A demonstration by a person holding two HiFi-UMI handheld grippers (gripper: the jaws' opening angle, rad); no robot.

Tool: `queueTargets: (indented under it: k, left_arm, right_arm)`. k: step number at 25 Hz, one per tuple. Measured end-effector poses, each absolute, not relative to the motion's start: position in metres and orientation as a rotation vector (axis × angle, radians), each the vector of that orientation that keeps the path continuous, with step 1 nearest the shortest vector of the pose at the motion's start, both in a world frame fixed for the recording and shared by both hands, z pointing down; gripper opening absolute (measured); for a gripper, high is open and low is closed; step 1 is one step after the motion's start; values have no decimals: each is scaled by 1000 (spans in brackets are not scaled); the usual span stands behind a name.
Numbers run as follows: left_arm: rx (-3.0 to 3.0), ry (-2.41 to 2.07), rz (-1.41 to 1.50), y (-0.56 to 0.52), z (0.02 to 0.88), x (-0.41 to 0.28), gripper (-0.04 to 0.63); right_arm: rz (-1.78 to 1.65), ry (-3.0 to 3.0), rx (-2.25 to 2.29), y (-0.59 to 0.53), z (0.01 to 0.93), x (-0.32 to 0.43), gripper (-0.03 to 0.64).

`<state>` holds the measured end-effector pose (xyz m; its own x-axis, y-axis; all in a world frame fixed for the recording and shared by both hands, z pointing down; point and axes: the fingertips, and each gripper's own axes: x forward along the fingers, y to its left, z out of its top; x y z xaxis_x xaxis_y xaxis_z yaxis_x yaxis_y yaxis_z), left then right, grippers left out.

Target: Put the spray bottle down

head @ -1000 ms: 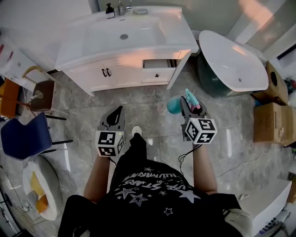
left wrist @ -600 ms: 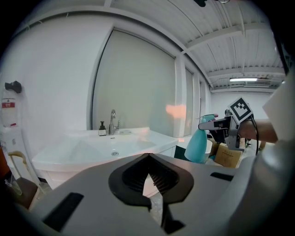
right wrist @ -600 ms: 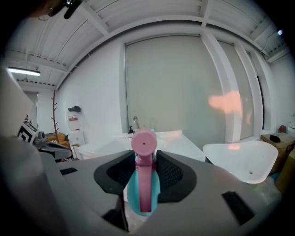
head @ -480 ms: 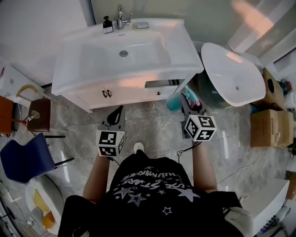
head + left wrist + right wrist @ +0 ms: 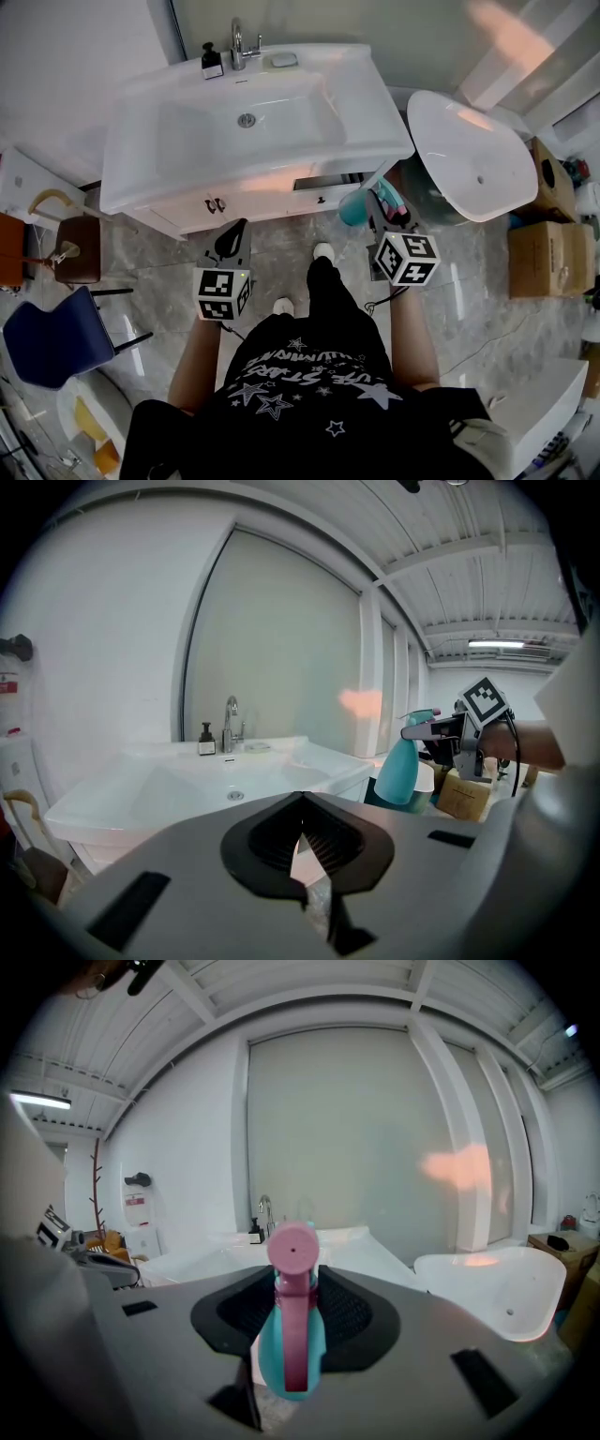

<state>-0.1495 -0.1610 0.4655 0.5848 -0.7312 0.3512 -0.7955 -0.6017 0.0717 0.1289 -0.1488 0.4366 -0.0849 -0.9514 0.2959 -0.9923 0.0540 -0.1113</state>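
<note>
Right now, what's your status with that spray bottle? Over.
Left gripper shut, empty. Right gripper shut on bottle, in the air, not yet down. Sink just ahead; dispenser and tap at its back edge.

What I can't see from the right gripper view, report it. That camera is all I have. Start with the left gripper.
Observer: The left gripper is shut, with nothing between its jaws.
Operator: Now give me the bottle's place against the vanity.
Observer: From above, the spray bottle, clamped in the right gripper, hangs off the front right corner of the vanity, above the floor.
Operator: Report the vanity front.
Observer: Its right-hand drawer stands partly open.
</note>
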Motion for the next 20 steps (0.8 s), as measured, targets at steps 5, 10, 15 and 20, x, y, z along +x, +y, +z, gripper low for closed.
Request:
queueTargets:
  k: [5,10,15,20]
  left_arm:
    - [2596,-1254,456,-187,473,-129,15]
    - [2569,-1298,468,-239,476,-111,15]
    - [2546,-1327,480,-299,477,-80,15]
    - [2498,-1361,488,-357,480,-57,15]
  right_arm:
    - [447,-2177,2036,-184,444,150,149]
    - [458,-2193,2034,-245,448,178,149]
    - [436,-2228,1995,-321,447,206,149]
    - [437,-2240,1934,-399,457,226,149]
